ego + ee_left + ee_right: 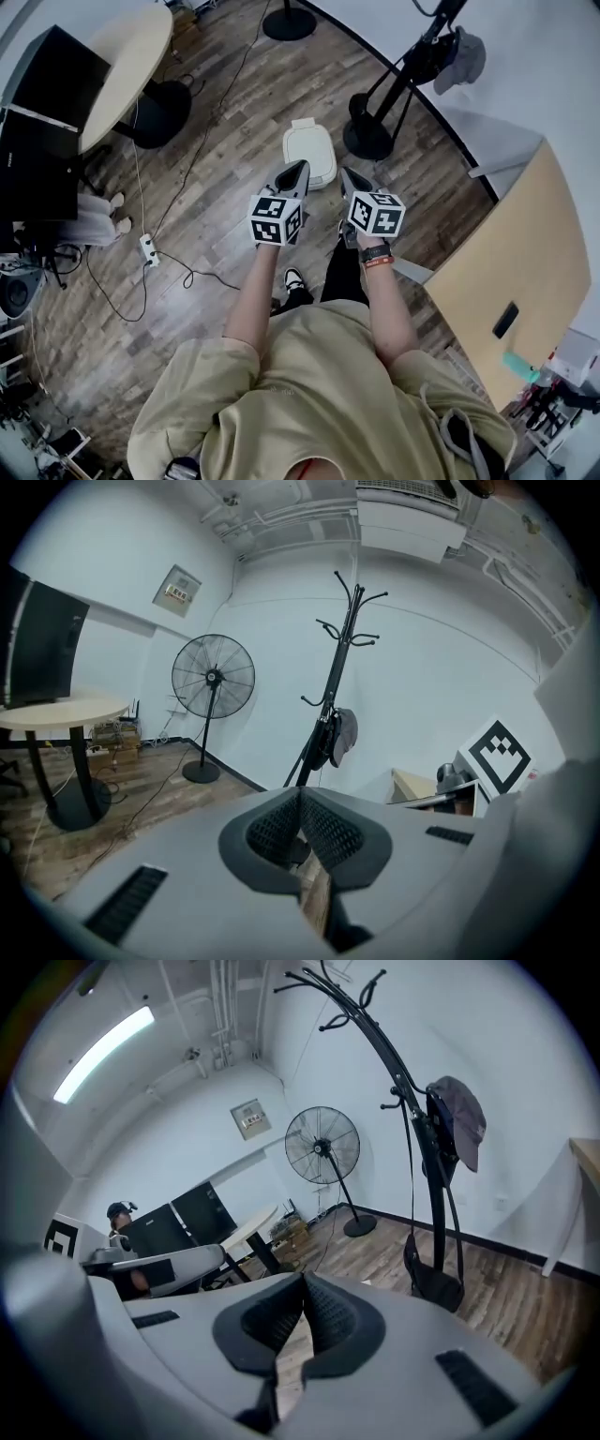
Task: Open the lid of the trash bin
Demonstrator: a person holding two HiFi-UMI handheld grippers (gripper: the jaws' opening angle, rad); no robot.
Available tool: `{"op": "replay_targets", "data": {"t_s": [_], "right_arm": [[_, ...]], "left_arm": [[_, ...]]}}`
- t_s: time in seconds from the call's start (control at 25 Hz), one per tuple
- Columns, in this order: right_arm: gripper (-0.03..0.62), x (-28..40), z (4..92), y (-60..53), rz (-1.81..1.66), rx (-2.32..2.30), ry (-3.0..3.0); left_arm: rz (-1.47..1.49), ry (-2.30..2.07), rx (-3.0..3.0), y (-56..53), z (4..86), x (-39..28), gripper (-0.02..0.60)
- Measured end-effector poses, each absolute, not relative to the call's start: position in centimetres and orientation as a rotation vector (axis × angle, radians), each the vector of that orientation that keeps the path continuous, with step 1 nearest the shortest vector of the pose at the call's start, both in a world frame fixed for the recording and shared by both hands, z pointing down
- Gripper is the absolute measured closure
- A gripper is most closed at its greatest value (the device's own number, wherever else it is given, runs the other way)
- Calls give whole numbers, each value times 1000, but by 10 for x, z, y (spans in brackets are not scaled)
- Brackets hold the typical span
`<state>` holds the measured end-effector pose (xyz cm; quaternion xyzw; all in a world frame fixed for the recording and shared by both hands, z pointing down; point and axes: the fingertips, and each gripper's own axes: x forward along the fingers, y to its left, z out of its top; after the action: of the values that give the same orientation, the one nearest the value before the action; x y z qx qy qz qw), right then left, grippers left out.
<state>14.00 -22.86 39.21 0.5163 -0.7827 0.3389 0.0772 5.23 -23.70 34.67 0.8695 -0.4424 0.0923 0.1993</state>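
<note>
The white trash bin (309, 152) stands on the wooden floor ahead of me, and its lid lies flat and closed. My left gripper (298, 169) hovers over the bin's near left edge, jaws pressed together with nothing between them. My right gripper (348, 174) is just to the right of the bin, also shut and empty. In the left gripper view the left gripper (300, 795) shows its jaws meeting at the tips, and the bin is hidden below them. The right gripper view shows the right gripper (302, 1281) closed the same way, pointing level across the room.
A black coat rack (405, 80) with a grey cap stands just behind the bin, to its right. A fan base (289, 22) is further back. A round table (122, 66) and monitors sit at the left, with a power strip (147, 248) and cables on the floor. A wooden desk (516, 272) is at my right.
</note>
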Motion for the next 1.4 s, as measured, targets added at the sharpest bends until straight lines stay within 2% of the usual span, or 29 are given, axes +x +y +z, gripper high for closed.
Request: {"op": "replay_targets", "data": {"t_s": [0.4,1.4], "right_arm": [[579,114,471,-218,1114,1449,-2275],[579,69,666,-290,1191,1148,-2192]], "left_arm": [[311,-1219,2349,-223,416,26,558],[371,-1231,2185,-286,594,3,558]]}}
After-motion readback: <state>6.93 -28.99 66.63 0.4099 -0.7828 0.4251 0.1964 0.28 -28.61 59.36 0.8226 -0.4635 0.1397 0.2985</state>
